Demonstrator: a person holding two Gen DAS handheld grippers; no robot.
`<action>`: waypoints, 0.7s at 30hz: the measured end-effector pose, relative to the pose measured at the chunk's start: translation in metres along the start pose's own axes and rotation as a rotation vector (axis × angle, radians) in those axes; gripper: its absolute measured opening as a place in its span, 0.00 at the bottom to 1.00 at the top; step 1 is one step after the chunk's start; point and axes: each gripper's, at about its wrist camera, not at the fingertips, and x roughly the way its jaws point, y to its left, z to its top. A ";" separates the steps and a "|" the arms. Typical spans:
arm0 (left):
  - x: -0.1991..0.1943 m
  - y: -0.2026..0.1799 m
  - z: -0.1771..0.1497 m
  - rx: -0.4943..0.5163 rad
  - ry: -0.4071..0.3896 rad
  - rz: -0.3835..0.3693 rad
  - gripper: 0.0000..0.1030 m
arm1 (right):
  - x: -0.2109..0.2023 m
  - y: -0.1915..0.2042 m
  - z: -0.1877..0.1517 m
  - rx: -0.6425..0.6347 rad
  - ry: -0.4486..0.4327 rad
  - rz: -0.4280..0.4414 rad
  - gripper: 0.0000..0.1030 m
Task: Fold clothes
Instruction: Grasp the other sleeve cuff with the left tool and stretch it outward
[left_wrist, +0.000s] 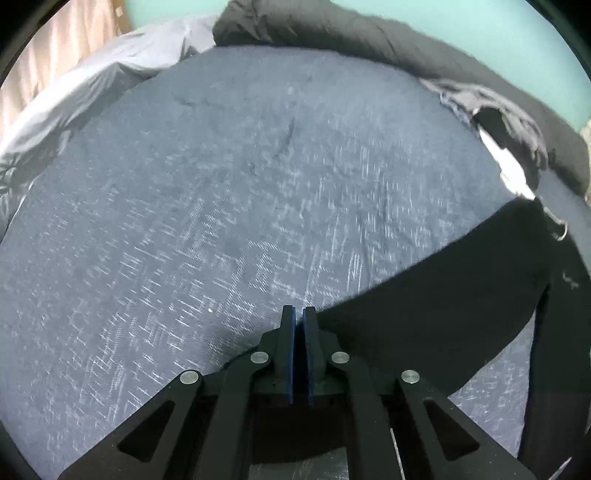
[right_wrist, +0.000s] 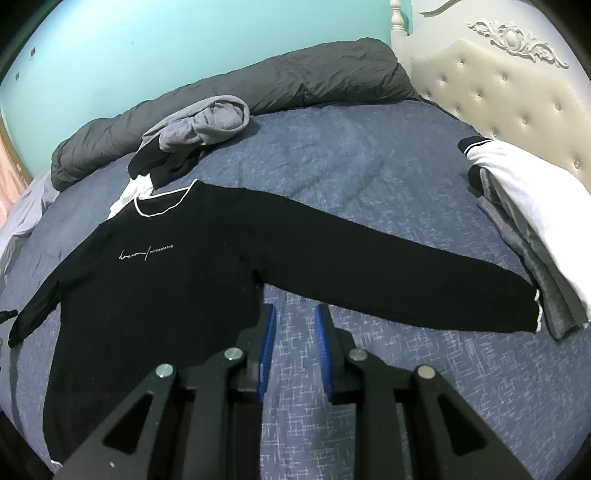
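Bed: blue patterned bedsheet (right_wrist: 369, 177) carries your black long-sleeved sweatshirt (right_wrist: 155, 280), laid flat.
Left gripper (left_wrist: 298, 314): angled down, jaws closed; whether cloth is pinched, unclear.
Right gripper (right_wrist: 294, 314): angled down, jaws parted, empty.

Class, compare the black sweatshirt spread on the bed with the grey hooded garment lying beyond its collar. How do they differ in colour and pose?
The black sweatshirt is black with white collar trim and small chest lettering; the grey hooded garment is plain grey. The black sweatshirt lies flat, front up, with a sleeve stretched out; the grey hooded garment is bunched in a heap. Both rest unfolded on the blue bedspread.
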 end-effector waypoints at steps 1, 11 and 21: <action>-0.004 0.004 0.000 -0.009 -0.004 -0.013 0.06 | 0.001 0.001 0.000 -0.001 0.001 0.002 0.20; -0.030 0.057 -0.039 -0.099 0.029 -0.053 0.43 | 0.010 0.018 -0.006 0.028 0.018 0.052 0.20; -0.026 0.059 -0.054 -0.130 0.013 -0.017 0.05 | -0.007 0.027 0.002 0.008 -0.012 0.057 0.20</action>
